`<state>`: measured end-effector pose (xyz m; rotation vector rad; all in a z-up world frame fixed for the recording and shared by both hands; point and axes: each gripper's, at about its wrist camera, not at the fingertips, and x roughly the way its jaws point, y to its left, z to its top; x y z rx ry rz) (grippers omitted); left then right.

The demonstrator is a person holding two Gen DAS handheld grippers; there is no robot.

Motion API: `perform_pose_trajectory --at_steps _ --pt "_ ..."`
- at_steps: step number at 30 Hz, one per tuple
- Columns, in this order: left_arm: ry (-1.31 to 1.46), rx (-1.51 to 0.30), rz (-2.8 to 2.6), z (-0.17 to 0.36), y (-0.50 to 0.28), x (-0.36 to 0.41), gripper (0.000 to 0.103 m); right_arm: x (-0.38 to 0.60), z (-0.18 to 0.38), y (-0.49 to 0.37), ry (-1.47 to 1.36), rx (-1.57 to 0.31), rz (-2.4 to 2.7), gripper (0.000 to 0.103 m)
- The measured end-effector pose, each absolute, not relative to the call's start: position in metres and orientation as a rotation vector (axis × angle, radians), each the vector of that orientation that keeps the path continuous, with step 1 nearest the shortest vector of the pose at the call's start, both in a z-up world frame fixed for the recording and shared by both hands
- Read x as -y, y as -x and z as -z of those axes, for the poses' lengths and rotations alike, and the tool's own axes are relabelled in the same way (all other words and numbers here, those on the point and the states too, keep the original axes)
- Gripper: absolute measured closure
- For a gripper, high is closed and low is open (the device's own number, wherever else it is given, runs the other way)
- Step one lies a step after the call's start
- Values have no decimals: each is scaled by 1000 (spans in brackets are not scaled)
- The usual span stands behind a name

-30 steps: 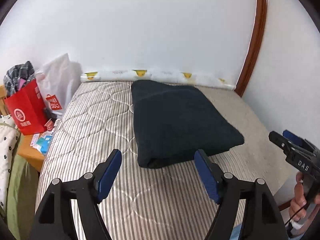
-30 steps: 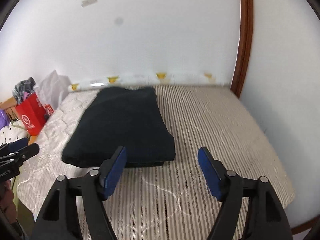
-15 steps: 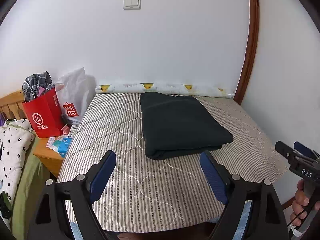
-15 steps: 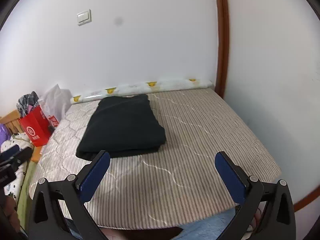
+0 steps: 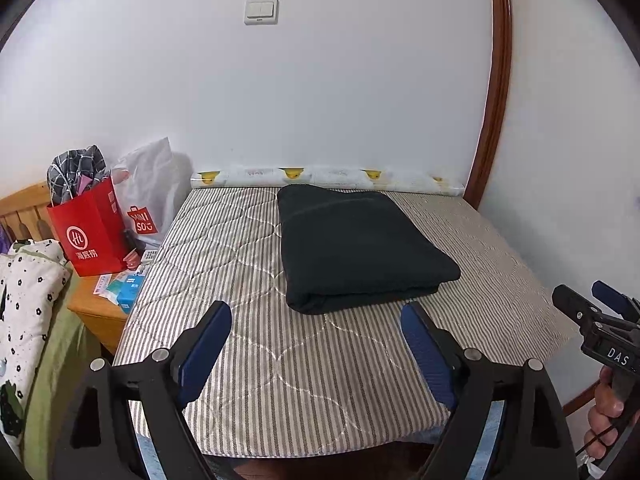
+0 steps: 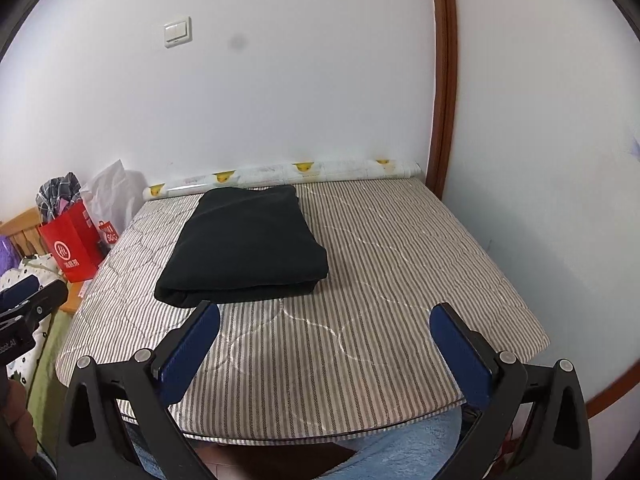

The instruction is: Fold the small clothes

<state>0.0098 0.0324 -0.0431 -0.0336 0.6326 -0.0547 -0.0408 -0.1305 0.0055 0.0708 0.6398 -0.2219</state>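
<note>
A dark folded garment (image 5: 360, 248) lies flat on the striped quilted mattress (image 5: 256, 380), a neat rectangle with its thick folded edge toward the cameras and its far end almost touching the patterned roll (image 5: 328, 176) that runs along the white wall. The left gripper (image 5: 316, 344) hangs above the near part of the mattress with its blue pads (image 5: 204, 348) wide apart and nothing between them — the garment sits just beyond the tips, untouched. The right gripper (image 6: 324, 340) hangs off to the garment's right, its jaws spread wide as well and empty, over bare striped fabric near the mattress edge. In the left wrist view the right gripper shows at the far right, held in a hand (image 5: 606, 420). To the left of the mattress a red paper bag (image 5: 90, 232) and a white shopping bag (image 5: 148, 196) stand on a wooden bedside table (image 5: 94, 312), with small blue boxes (image 5: 128, 292) beside them. A light switch (image 5: 261, 10) sits high on the wall, and a brown wooden frame (image 5: 498, 80) runs up the corner.
</note>
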Motion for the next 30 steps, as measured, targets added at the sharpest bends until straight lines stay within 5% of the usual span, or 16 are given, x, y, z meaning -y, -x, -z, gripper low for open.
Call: perform_pose_trajectory --at_steps 30 --pt "27 -629 51 44 -4 -36 17 132 -7 50 -61 -629 223 0"
